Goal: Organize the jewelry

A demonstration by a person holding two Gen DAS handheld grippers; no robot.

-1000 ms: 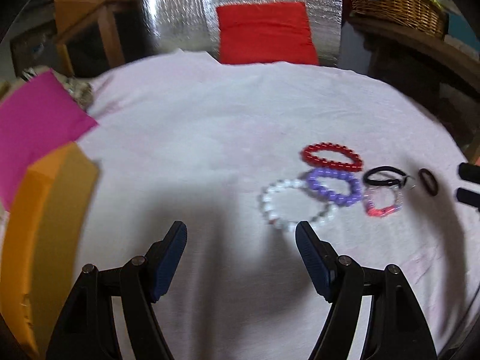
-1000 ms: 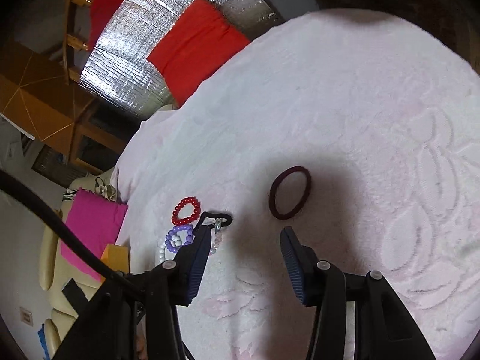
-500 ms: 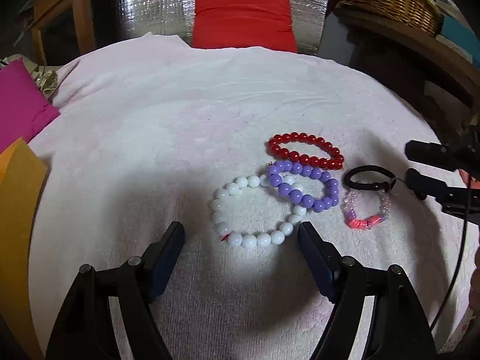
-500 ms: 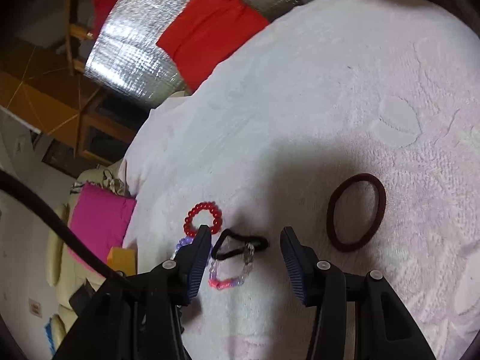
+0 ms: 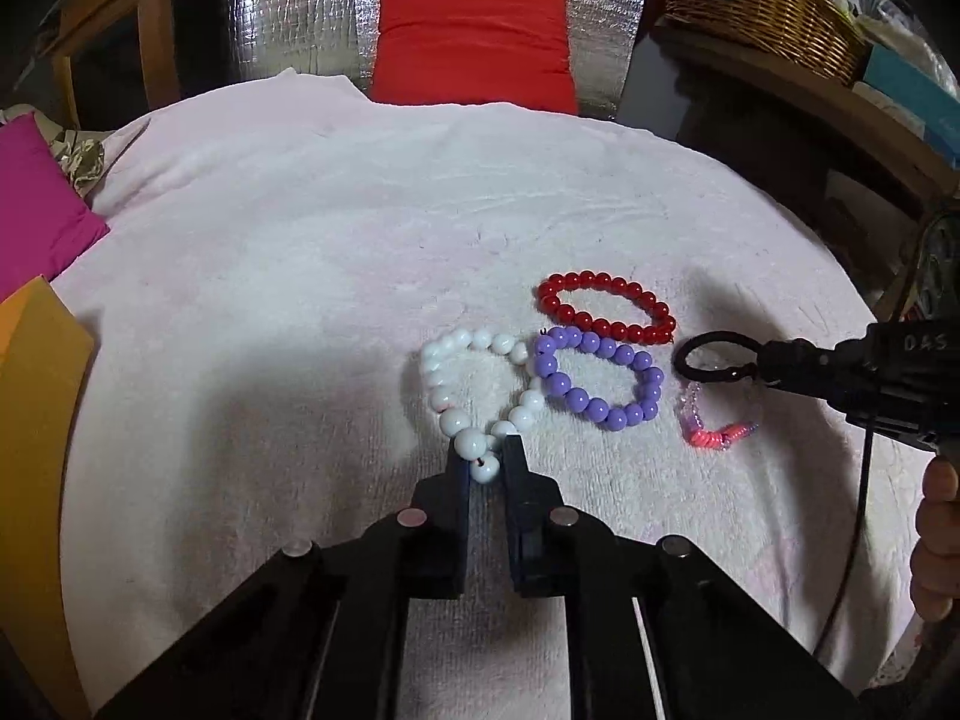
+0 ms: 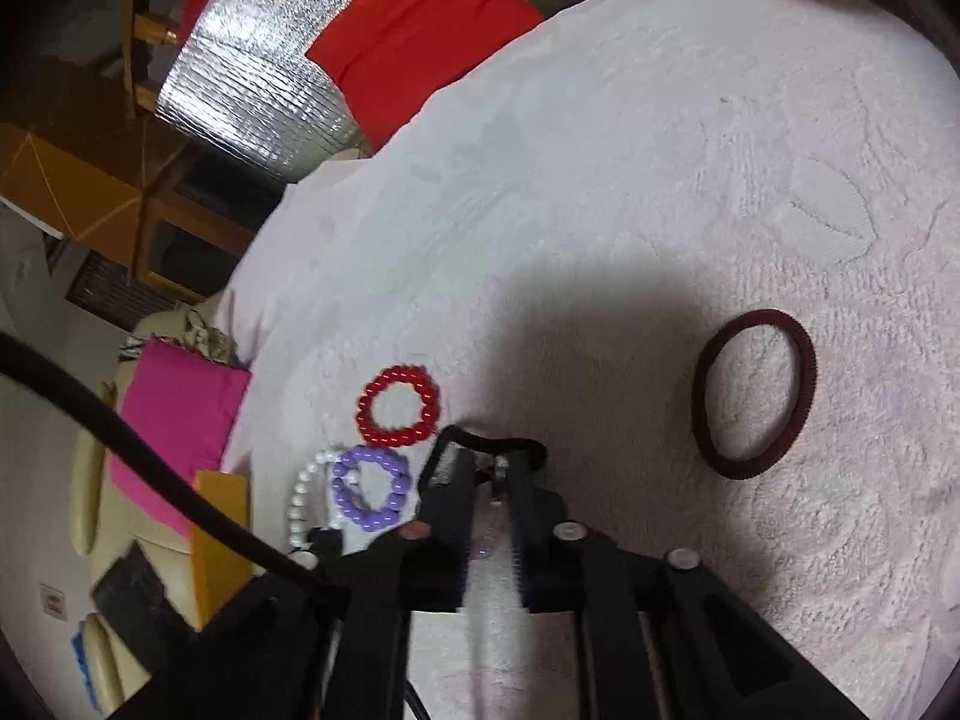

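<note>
- Left gripper (image 5: pixel 485 461): jaws have just been closing, now pinched on the near beads of the white round-bead bracelet (image 5: pixel 474 396), pulling its loop narrow; judged a grip for lifting it clear of its neighbours.
- Right gripper (image 6: pixel 491 468): jaws likewise just closed, nipping the black elastic loop (image 6: pixel 492 445) at its metal link, where the clear-and-pink bead strand (image 5: pixel 717 432) hangs.
- Purple round-bead bracelet (image 5: pixel 600 384): flat, touching the white one.
- Red round-bead bracelet (image 5: pixel 606 315): flat, just behind the purple.
- Maroon elastic hair tie (image 6: pixel 753 393): alone, well apart.
- Pale pink towel (image 5: pixel 312 252): bears all pieces; none sorted yet.
</note>
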